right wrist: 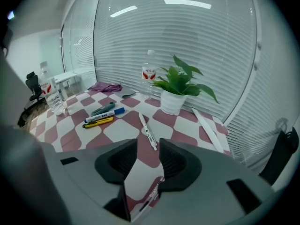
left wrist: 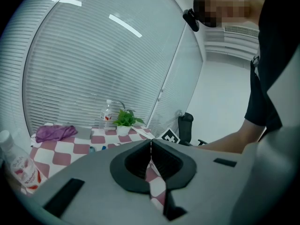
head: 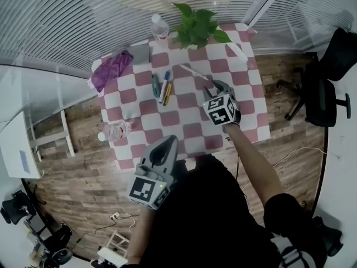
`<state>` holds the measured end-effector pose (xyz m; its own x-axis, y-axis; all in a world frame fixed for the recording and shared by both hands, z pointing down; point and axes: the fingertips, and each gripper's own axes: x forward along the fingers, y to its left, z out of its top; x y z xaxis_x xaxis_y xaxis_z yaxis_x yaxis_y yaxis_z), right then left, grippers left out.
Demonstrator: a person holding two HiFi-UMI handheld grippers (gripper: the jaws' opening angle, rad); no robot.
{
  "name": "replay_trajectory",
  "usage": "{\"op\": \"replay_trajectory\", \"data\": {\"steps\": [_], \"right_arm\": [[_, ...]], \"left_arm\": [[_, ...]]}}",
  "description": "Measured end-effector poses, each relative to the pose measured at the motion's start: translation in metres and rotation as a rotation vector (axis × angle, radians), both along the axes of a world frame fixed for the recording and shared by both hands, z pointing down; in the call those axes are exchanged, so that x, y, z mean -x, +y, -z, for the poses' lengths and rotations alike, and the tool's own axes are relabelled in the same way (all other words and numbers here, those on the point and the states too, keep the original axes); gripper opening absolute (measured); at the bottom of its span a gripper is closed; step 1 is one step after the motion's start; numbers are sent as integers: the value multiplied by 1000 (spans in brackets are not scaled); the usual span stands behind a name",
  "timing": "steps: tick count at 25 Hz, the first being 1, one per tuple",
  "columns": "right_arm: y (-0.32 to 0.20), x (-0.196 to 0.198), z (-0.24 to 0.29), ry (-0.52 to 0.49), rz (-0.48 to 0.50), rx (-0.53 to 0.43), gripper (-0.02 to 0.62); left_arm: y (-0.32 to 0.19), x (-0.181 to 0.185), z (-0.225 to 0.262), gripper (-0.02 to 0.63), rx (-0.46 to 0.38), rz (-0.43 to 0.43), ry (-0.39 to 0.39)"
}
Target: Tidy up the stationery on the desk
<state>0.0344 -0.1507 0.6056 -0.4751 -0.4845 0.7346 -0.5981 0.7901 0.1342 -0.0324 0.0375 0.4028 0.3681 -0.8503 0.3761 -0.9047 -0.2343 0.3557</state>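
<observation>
On the red-and-white checked table (head: 192,130) lie a green-grey pen (head: 155,85), a blue-capped white marker (head: 165,85) and a yellow pen (head: 168,95), side by side left of centre. A white pen (head: 193,72) lies alone just beyond my right gripper (head: 215,85), which is open and holds nothing. In the right gripper view the white pen (right wrist: 148,131) runs ahead of the gripper (right wrist: 148,147), with the three pens (right wrist: 104,115) to the left. A slim printed thing (right wrist: 152,193) shows on the cloth low in the gap. My left gripper (head: 165,142) hovers shut and empty at the near table edge (left wrist: 151,146).
A potted plant (head: 198,28) and a water bottle (head: 160,27) stand at the far edge, with a long white strip (head: 237,50) to the right. A purple cloth (head: 111,68) and a grey flat item (head: 140,53) occupy the far left; a second bottle (head: 114,130) stands at the left edge. Office chair (head: 329,94) at right.
</observation>
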Motion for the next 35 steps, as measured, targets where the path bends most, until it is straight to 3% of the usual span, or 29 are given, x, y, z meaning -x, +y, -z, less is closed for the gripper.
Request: {"op": "replay_trajectory", "data": {"steps": [10,17,20,24,35], "right_arm": [[-25,24,-44,127,157,21,164],[-32,28,-65,131,158,114,161],[-32,28,-71,141,171,148,126],[-29,31,-73,144,187,160,77],[-17,27,-66,88,112,184,71]], "left_arm": [[-1,15,-8,32,12,12,-9],[-7,25,-4,32,13,46,2],[-10,25,-2,32,2,46,-1],[-13,22,2,32,-9,45,-13],[-6,3,6,32,-25,76,-29]]}}
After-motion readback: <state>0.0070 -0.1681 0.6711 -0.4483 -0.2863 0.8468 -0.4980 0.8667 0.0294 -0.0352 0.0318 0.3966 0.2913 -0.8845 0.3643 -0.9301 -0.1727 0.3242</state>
